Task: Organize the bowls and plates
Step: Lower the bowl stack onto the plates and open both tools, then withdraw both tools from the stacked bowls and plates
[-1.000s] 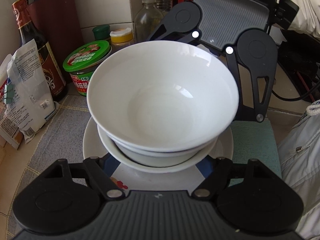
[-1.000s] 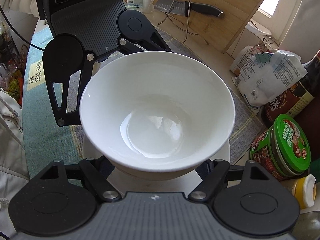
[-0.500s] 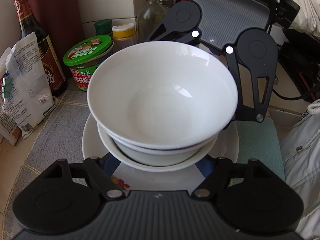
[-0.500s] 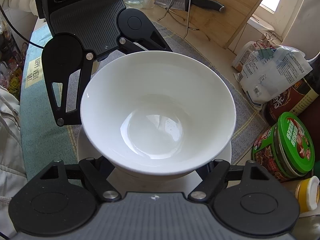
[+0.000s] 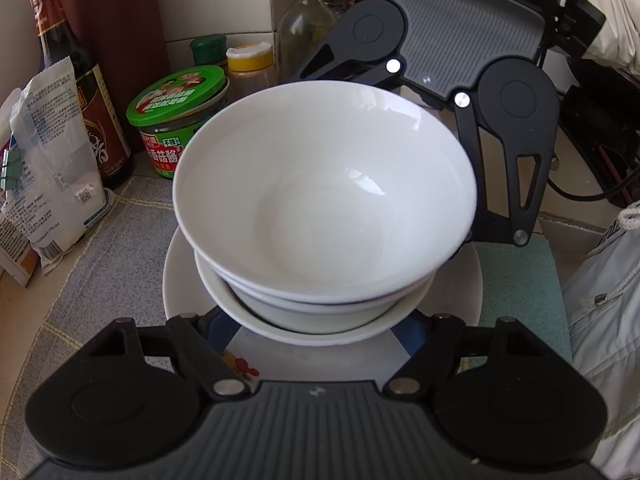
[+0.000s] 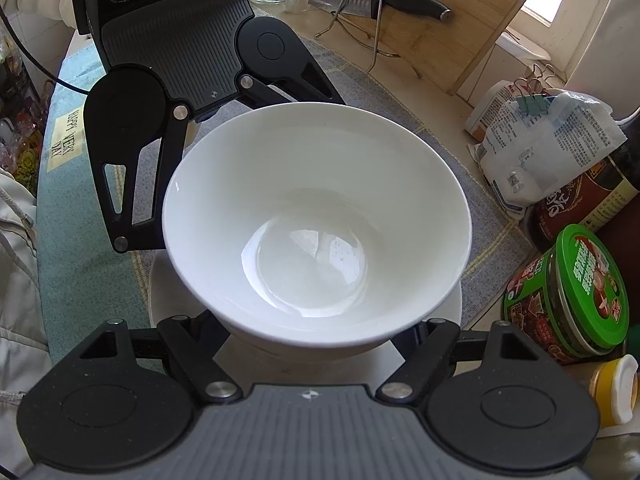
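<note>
Noted bowl stack (image 5: 324,200) centred between opposed left claw (image 5: 316,340) and right claw (image 6: 312,344), equally near; cannot tell grip or opening, contact hidden beneath.

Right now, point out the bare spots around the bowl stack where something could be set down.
Free: the grey mat between the plate and the white bag, and the mat stretch between the bowls and the cutting board. Crowded: the green-lidded jar and bottles sit close behind the stack.
</note>
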The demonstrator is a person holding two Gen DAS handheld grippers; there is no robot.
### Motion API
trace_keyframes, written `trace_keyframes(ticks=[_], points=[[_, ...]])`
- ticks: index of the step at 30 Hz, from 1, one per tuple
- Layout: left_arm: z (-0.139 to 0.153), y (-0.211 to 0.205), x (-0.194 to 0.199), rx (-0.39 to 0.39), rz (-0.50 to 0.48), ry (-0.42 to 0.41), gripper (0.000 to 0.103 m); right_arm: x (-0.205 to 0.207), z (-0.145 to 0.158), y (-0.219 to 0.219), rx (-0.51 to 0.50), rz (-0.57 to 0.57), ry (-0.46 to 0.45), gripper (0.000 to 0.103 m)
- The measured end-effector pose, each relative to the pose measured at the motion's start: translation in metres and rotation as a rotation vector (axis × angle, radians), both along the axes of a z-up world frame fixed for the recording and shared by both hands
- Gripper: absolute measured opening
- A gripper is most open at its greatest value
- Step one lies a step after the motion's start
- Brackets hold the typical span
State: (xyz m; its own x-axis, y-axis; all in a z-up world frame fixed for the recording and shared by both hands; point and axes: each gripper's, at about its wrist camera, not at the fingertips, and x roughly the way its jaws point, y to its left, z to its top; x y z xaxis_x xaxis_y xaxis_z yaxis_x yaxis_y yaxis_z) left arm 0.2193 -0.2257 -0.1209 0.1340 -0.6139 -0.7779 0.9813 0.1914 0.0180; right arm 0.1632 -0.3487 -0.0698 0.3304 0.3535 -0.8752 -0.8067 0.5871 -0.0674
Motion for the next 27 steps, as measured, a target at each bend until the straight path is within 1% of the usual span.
trace_keyframes(ticks=[6, 7, 8, 9, 10, 11, 15, 20, 23, 25, 27], points=[[-0.002, 0.004, 0.002, -0.016, 0.016, 0.012, 0.081, -0.002, 0.0, 0.0, -0.002, -0.003, -0.009, 0.085], [-0.002, 0.004, 0.001, -0.015, 0.015, 0.002, 0.081, -0.002, 0.001, -0.001, 0.007, -0.003, -0.013, 0.089], [-0.001, 0.004, -0.001, -0.012, 0.015, -0.017, 0.083, -0.002, 0.003, -0.002, 0.024, -0.006, -0.017, 0.097], [-0.001, 0.005, -0.003, -0.013, 0.017, -0.035, 0.089, -0.002, 0.006, -0.003, 0.038, -0.011, -0.02, 0.101], [0.001, 0.006, -0.005, -0.021, 0.017, -0.046, 0.091, -0.002, 0.007, -0.003, 0.045, -0.016, -0.027, 0.103], [0.002, 0.008, -0.005, -0.03, 0.022, -0.048, 0.094, -0.002, 0.008, -0.003, 0.042, -0.019, -0.031, 0.103], [0.008, 0.017, -0.005, -0.048, 0.063, -0.059, 0.096, -0.005, 0.008, -0.005, 0.021, -0.03, -0.04, 0.103], [0.015, 0.031, -0.015, -0.067, 0.131, -0.075, 0.097, -0.012, 0.009, -0.006, 0.013, -0.036, -0.049, 0.103], [0.023, 0.042, -0.026, -0.097, 0.19, -0.082, 0.098, -0.018, 0.011, -0.006, 0.008, -0.035, -0.062, 0.103], [0.03, 0.05, -0.035, -0.127, 0.245, -0.101, 0.098, -0.023, 0.014, -0.005, 0.006, -0.041, -0.07, 0.103], [0.038, 0.058, -0.044, -0.162, 0.302, -0.126, 0.101, -0.03, 0.018, -0.004, 0.005, -0.06, -0.086, 0.103]])
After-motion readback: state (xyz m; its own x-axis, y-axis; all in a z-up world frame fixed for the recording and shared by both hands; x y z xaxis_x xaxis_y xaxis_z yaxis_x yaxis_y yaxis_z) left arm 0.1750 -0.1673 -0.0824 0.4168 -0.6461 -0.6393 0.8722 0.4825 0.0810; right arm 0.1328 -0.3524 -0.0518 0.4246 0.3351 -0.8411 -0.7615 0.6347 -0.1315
